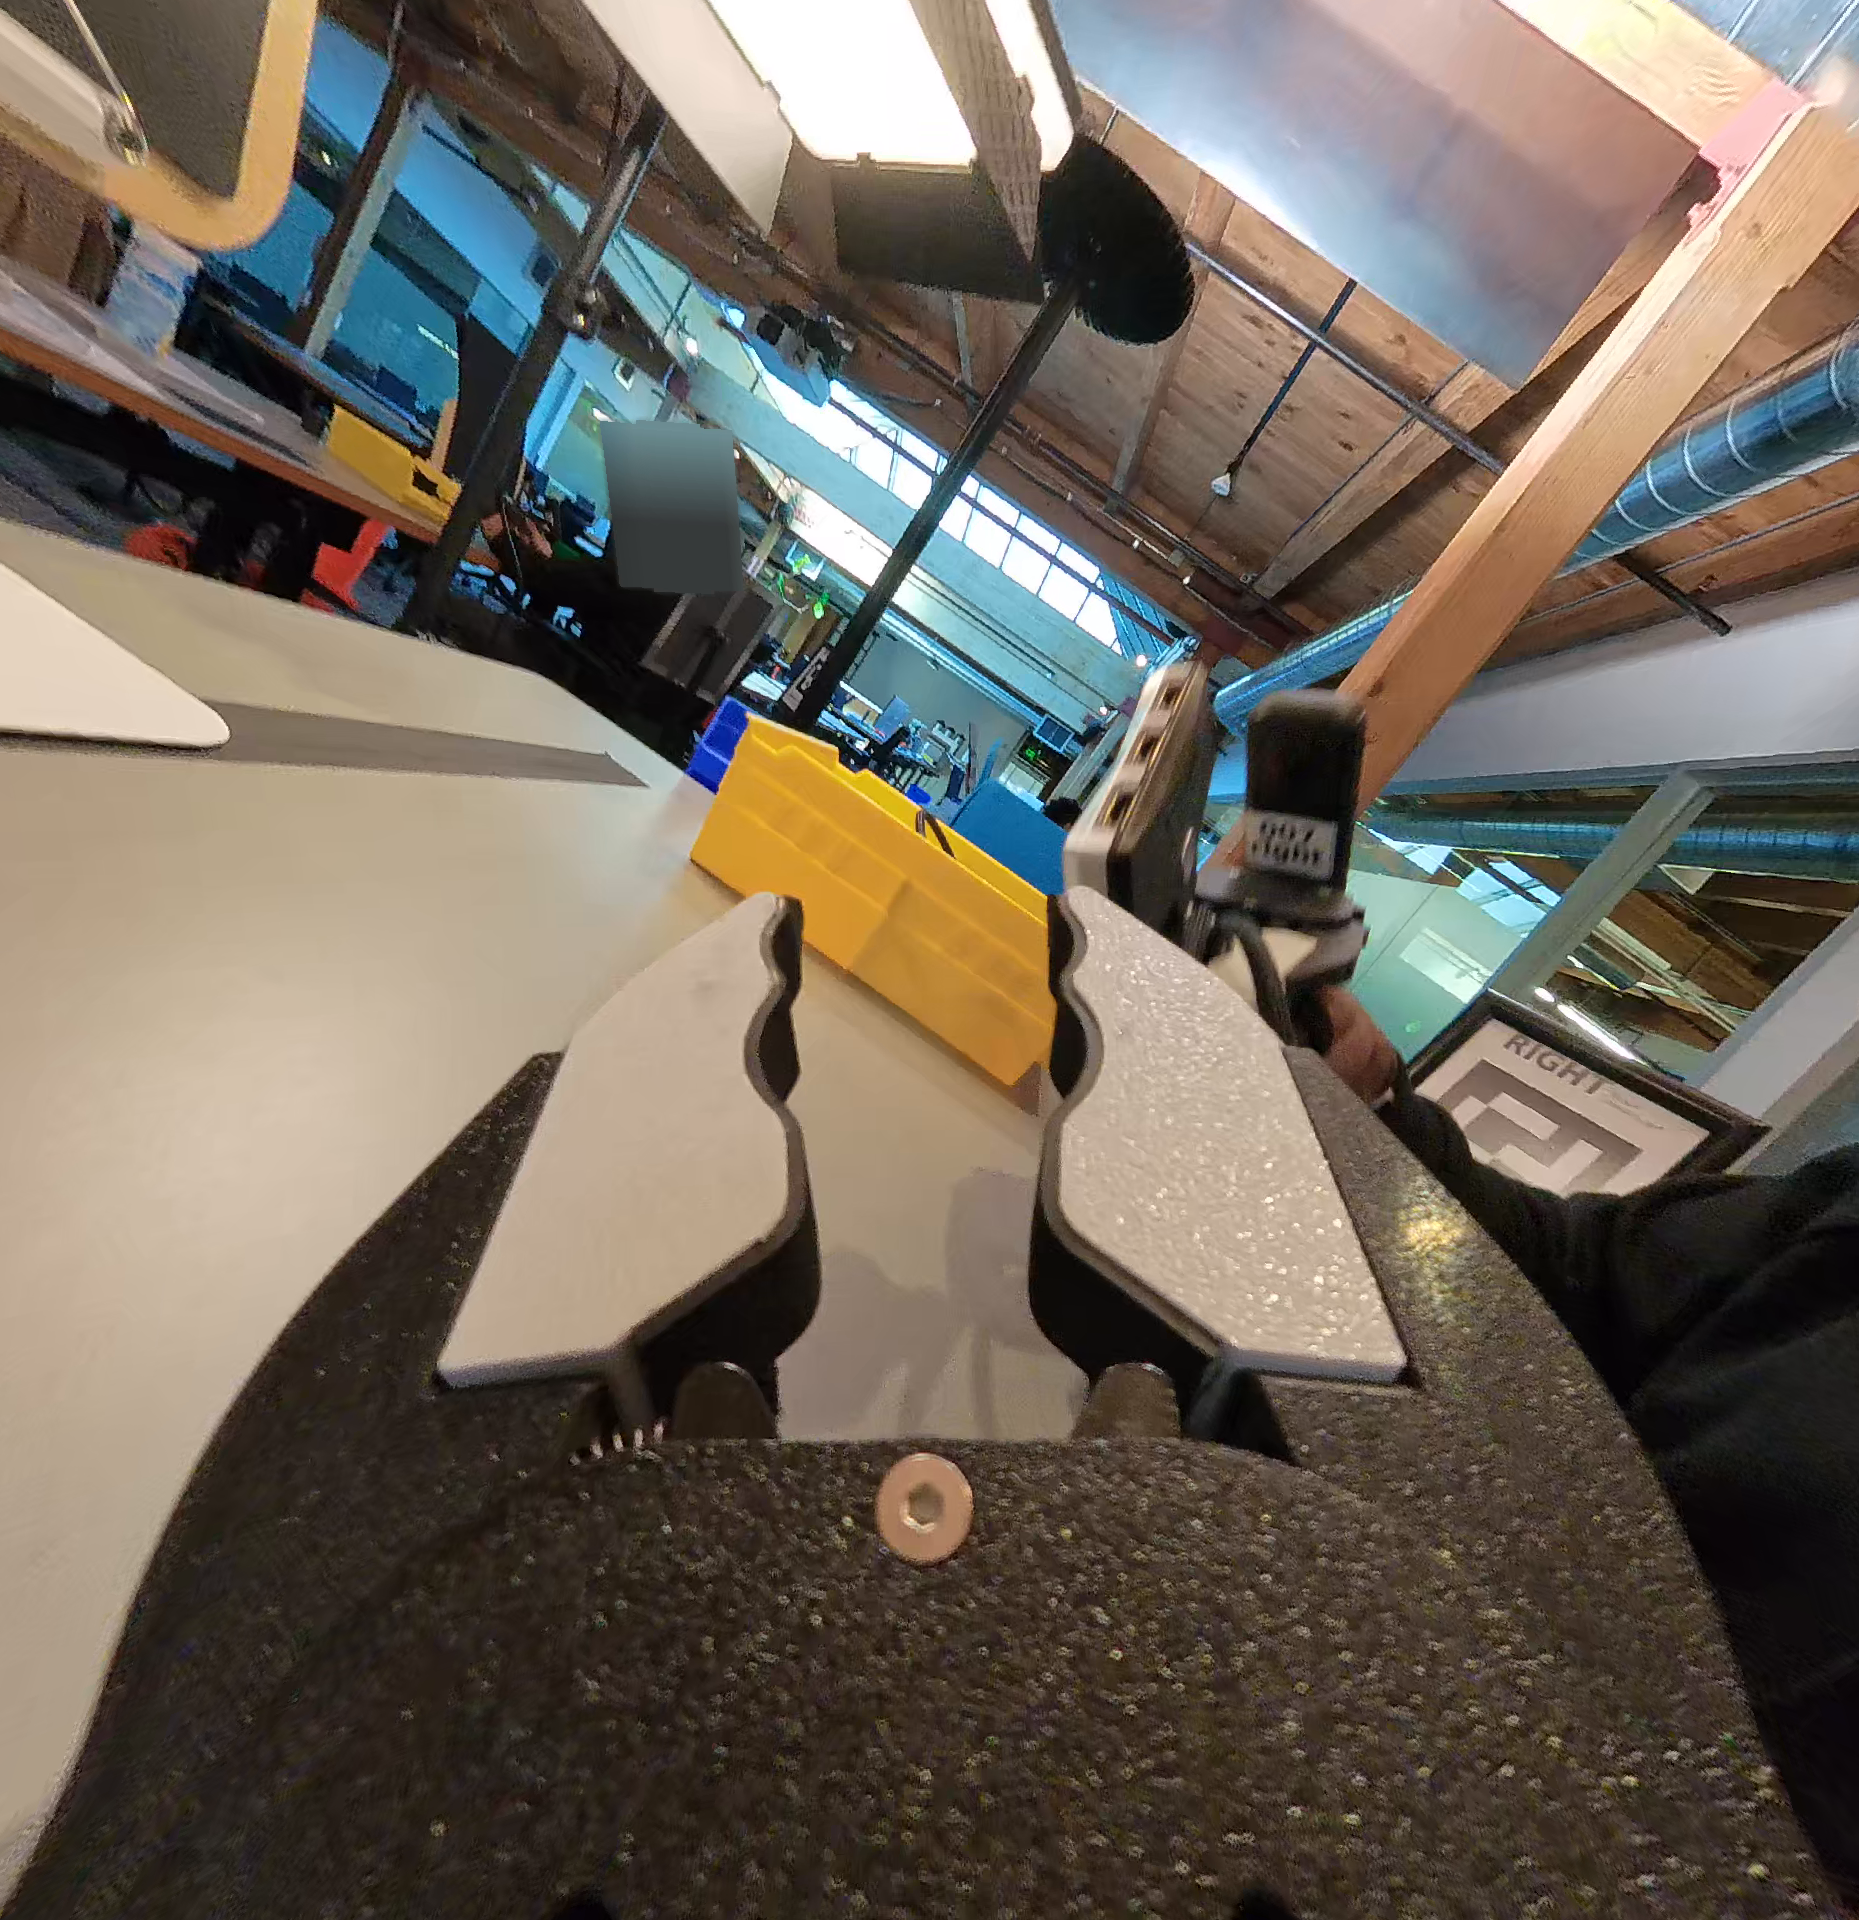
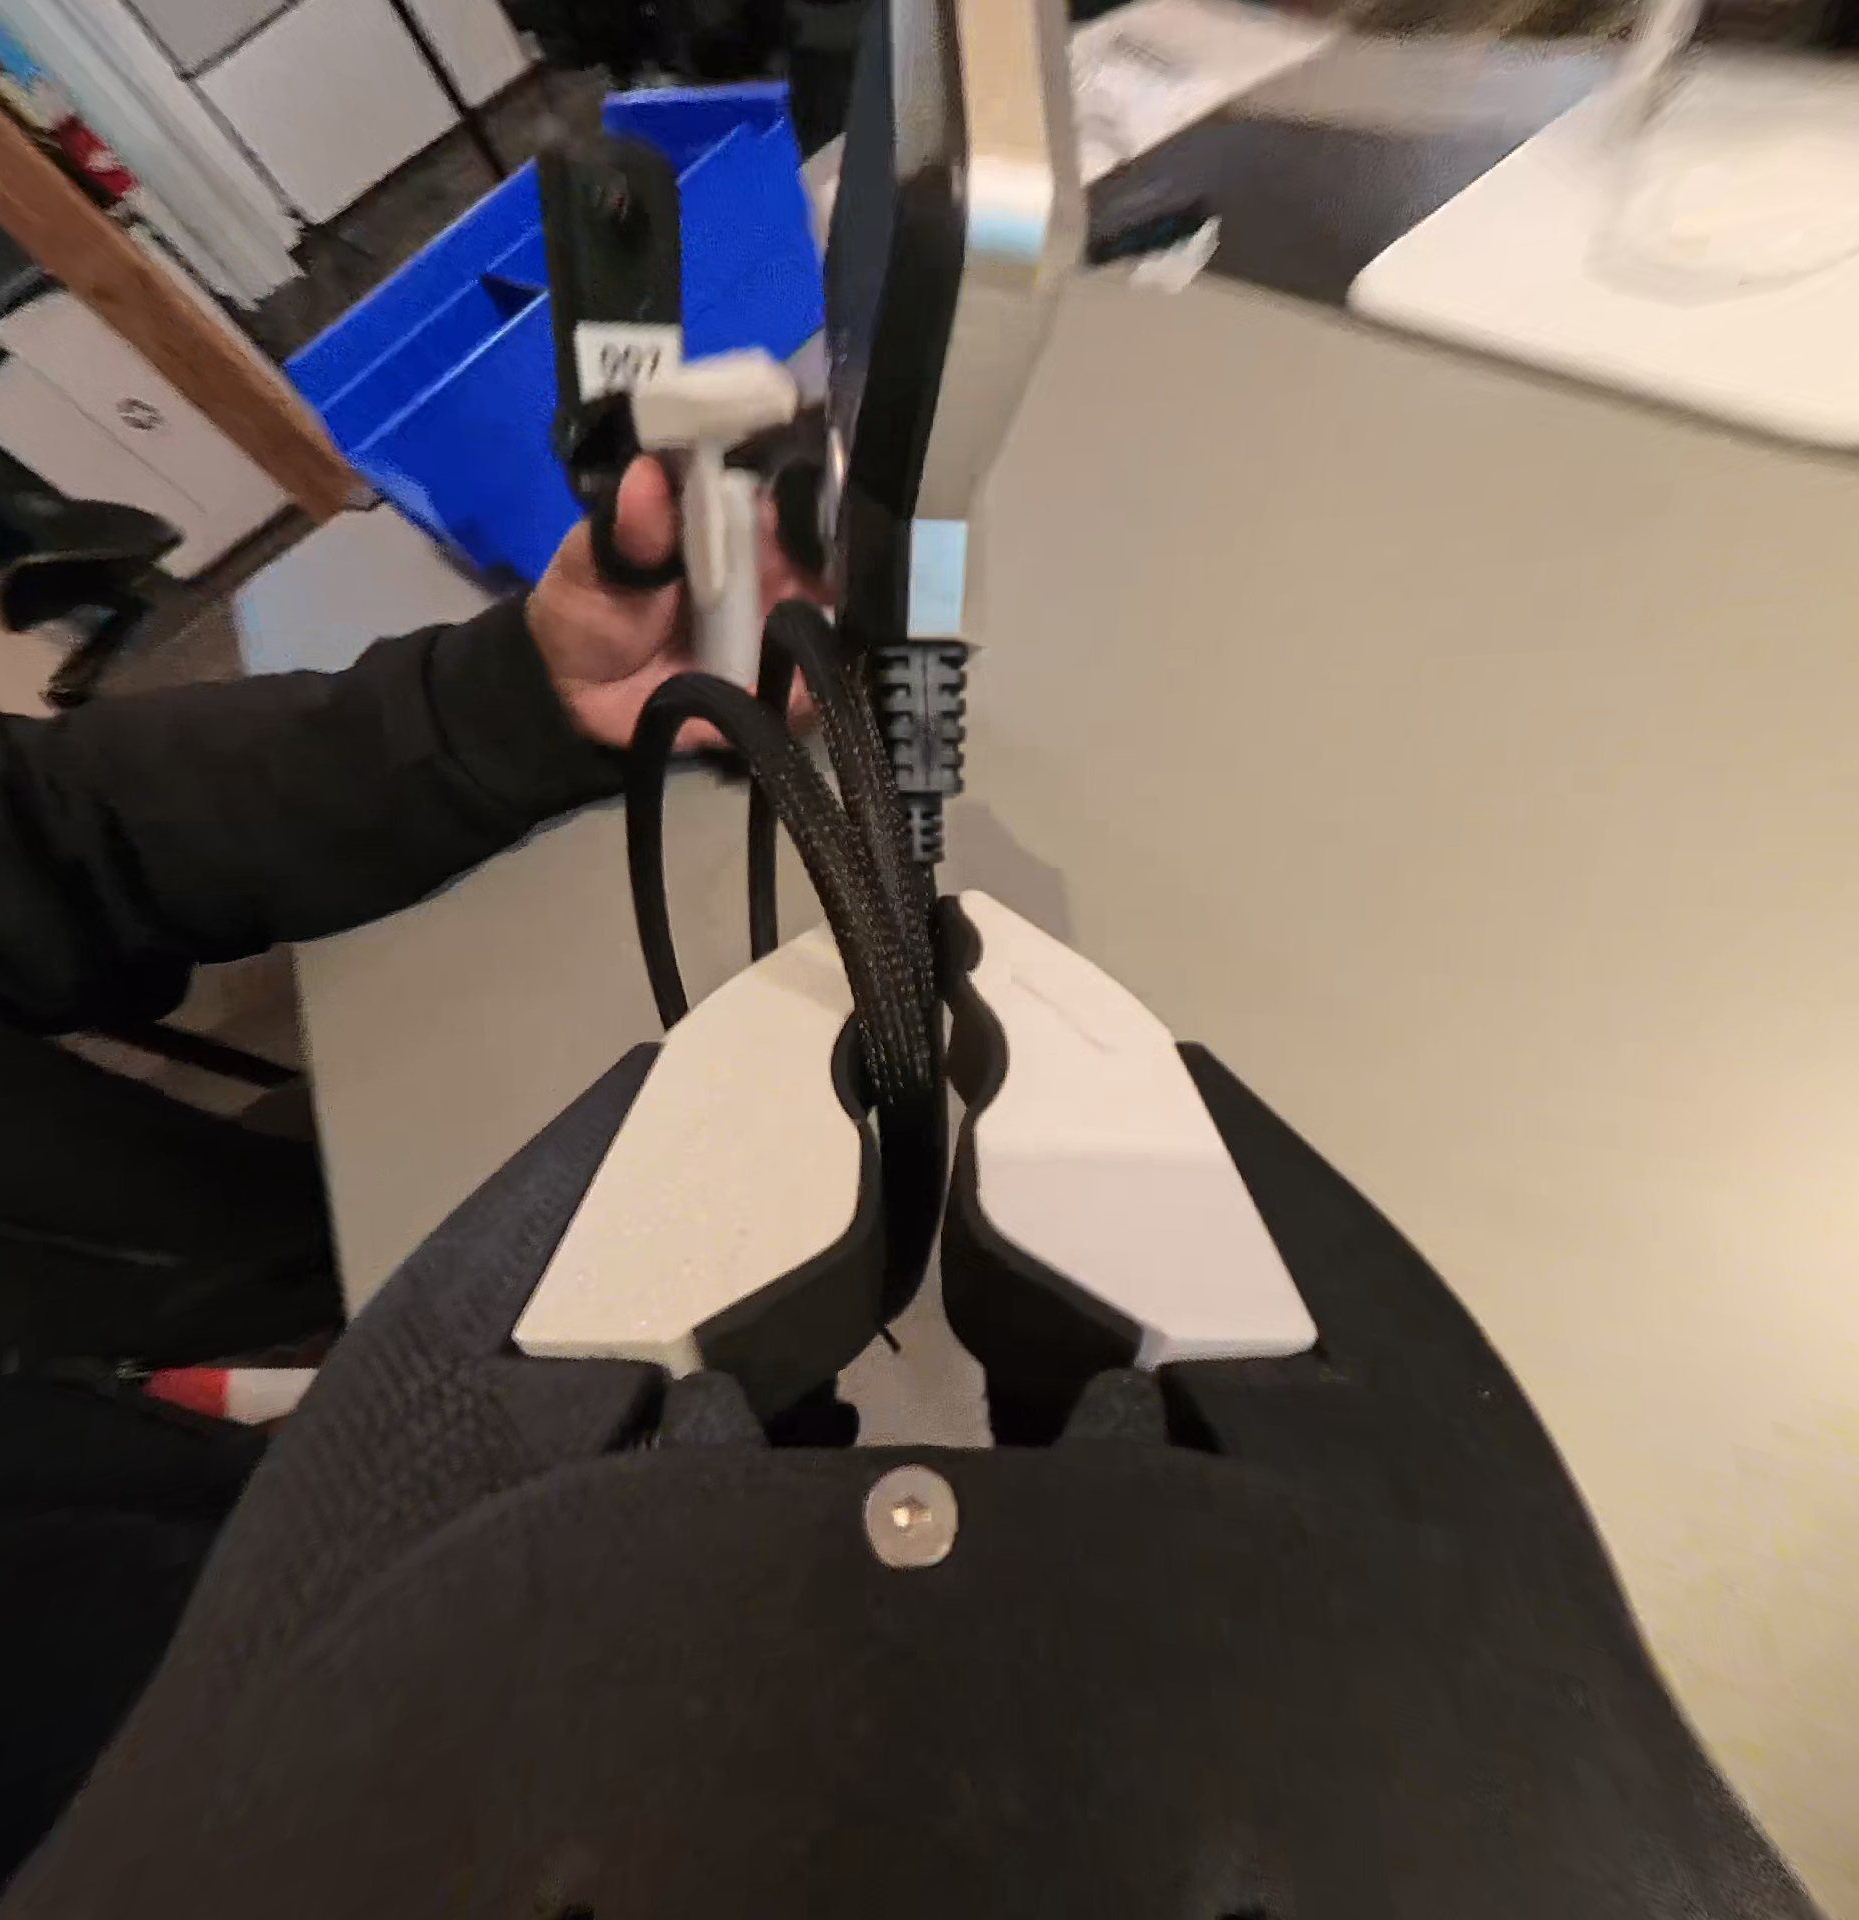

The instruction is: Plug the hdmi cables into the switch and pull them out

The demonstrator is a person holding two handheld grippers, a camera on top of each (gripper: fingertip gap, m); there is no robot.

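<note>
Black braided hdmi cable clamped in right gripper fingers, left gripper fingers spread over bare grey table near yellow bin

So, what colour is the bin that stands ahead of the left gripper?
Yellow. The bin shows best in the left wrist view.

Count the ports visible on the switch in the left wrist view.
3, down the switch's near edge: upper port, middle port, lower port. Other sides are hidden.

Black braided cables; yellow bin
</note>
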